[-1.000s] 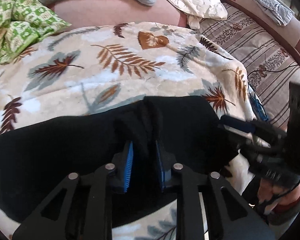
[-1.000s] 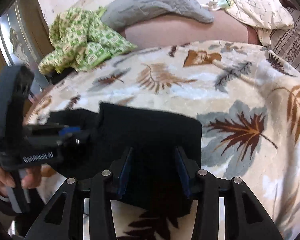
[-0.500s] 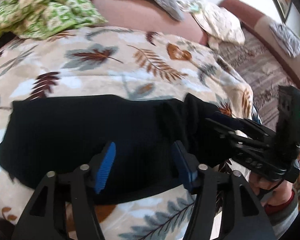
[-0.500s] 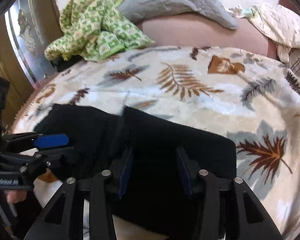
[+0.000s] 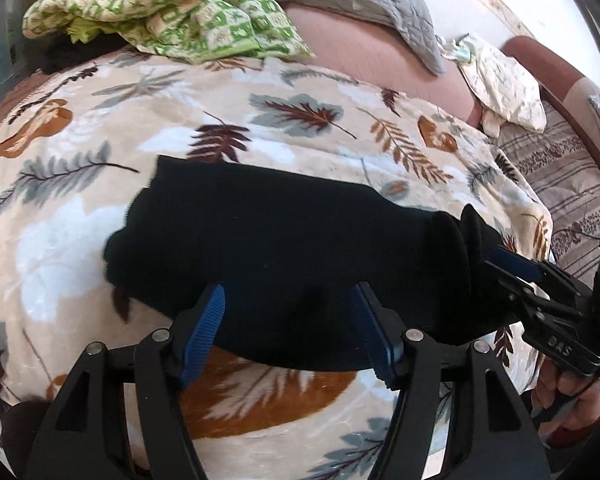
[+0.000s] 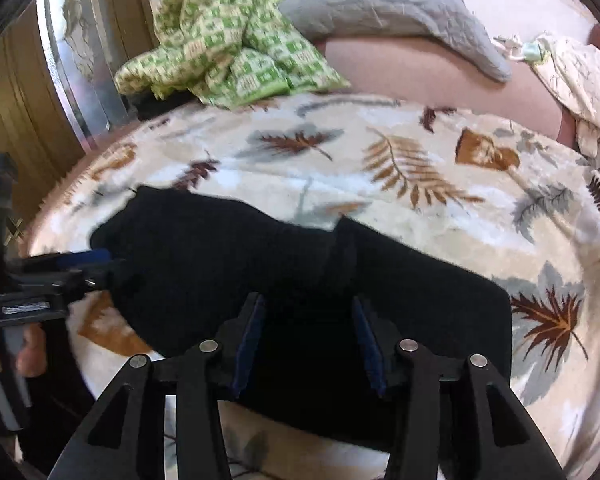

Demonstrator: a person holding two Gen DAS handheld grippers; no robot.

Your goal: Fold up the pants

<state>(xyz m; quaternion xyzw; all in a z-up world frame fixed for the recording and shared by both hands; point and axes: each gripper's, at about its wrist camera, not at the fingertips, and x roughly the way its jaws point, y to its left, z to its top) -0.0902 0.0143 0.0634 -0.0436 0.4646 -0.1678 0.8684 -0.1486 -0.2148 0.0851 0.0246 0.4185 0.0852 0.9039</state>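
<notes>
The black pants (image 5: 292,248) lie folded in a long band across the leaf-patterned blanket (image 5: 80,216). In the right wrist view the pants (image 6: 220,264) show a fold edge near the middle. My left gripper (image 5: 290,330) is open, its blue pads over the near edge of the pants, holding nothing. My right gripper (image 6: 308,336) is open over the right part of the pants. It also shows in the left wrist view (image 5: 516,276) at the pants' right end. The left gripper shows at the left edge of the right wrist view (image 6: 72,268).
A green checked cloth (image 5: 172,12) and a grey quilted pillow (image 5: 352,4) lie at the far side. A cream cloth (image 5: 504,84) and a striped cover (image 5: 560,176) are at the right. A wooden and metal headboard (image 6: 60,92) stands at the left.
My left gripper let go of the pants, opened wide and moved left along them. The right gripper also shifted left over the pants and stays open.
</notes>
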